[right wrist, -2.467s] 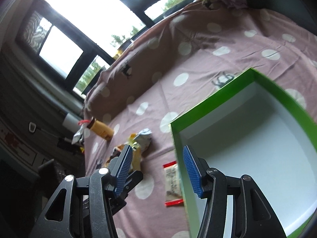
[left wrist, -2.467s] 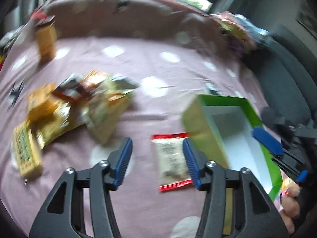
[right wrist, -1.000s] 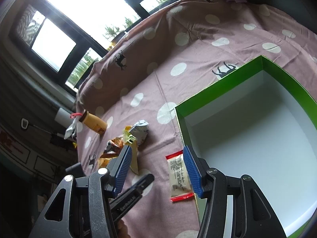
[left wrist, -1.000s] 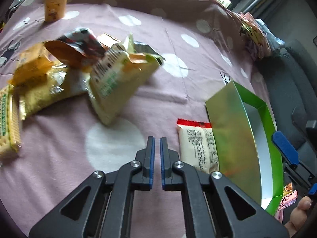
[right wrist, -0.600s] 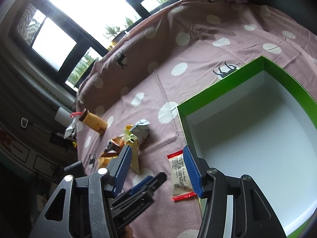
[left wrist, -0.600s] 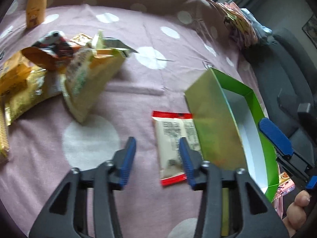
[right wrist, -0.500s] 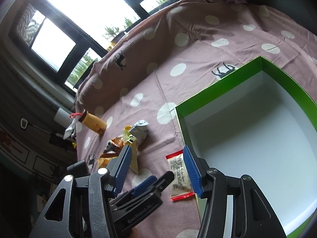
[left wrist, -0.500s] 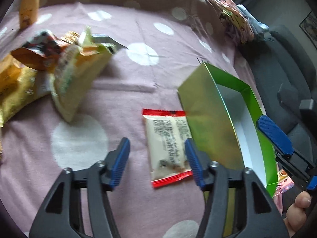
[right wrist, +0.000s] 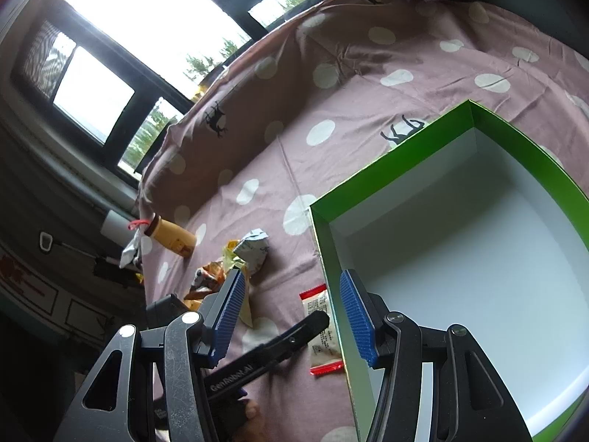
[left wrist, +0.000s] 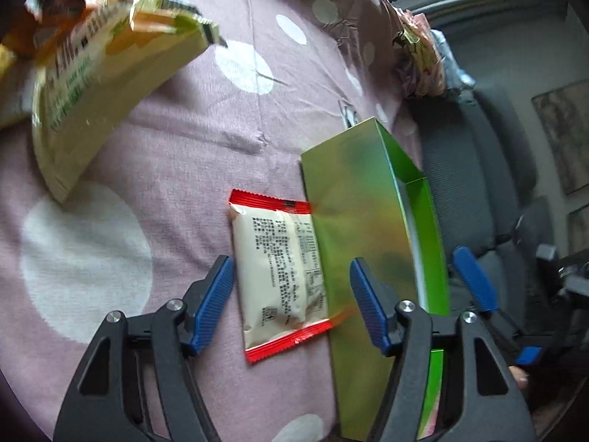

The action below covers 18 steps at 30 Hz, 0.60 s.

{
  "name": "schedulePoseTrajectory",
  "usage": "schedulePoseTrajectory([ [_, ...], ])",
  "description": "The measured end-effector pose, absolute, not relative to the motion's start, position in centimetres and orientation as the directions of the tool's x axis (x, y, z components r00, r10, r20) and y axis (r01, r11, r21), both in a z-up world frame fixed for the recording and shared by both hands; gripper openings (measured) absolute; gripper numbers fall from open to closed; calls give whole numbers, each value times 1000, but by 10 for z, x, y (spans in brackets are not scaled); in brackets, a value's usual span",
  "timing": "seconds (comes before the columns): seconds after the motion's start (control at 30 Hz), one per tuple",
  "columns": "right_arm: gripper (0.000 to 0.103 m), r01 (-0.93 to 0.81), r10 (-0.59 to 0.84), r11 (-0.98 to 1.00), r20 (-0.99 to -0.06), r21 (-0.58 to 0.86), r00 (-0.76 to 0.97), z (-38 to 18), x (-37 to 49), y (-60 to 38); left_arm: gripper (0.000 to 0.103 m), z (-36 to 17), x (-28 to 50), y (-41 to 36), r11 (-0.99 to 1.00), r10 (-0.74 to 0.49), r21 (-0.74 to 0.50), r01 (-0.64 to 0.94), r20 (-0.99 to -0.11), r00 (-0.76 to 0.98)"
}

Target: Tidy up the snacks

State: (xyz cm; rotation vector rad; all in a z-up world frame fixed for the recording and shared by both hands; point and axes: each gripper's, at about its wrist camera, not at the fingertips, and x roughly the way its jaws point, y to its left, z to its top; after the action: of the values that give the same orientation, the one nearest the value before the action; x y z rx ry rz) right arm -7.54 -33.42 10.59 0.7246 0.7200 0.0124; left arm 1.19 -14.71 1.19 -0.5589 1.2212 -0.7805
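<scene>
On the pink polka-dot bedsheet (left wrist: 110, 169), a green open-top box (right wrist: 390, 180) with a white interior is found near the right side. A pile of snack bags (left wrist: 84, 55) is located well apart to the left. A small red-edged cream snack packet (left wrist: 279, 265) is seen lying flat against the box's outer wall. The left gripper (left wrist: 291, 294) is held spread around this packet. The right gripper (right wrist: 291, 316) is likewise spread, empty, over the box's near corner.

"GenRobot.AI" is printed in white along the black arm of the left gripper (right wrist: 294, 335). The red-edged snack packet (left wrist: 281, 265) carries dense black print, too small to read.
</scene>
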Motion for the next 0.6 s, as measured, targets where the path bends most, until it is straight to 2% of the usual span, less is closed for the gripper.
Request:
schedulePoseTrajectory([
  [0.03,56,228,251,759,-597,610,762,106,-75,-334,62,13,11,-147,623,-781,-750,223,-608,142],
  [0.13,56,223,251,764,-597,606,762,106,-75,-332,49,13,9,-149,624,-781,-751,216,-609,135],
  [0.2,56,219,252,767,-597,603,762,107,-75,-331,37,10,10,-152,607,-794,-768,206,-598,112],
  [0.3,56,225,242,769,-600,598,763,107,-76,-332,24,2,11,-155,545,-837,-821,169,-546,45],
  [0.37,56,235,234,768,-603,596,762,106,-76,-334,16,2,11,-156,560,-828,-813,163,-558,58],
  [0.6,56,249,222,769,-611,589,759,105,-77,-337,12,15,4,-156,614,-789,-768,182,-599,135],
])
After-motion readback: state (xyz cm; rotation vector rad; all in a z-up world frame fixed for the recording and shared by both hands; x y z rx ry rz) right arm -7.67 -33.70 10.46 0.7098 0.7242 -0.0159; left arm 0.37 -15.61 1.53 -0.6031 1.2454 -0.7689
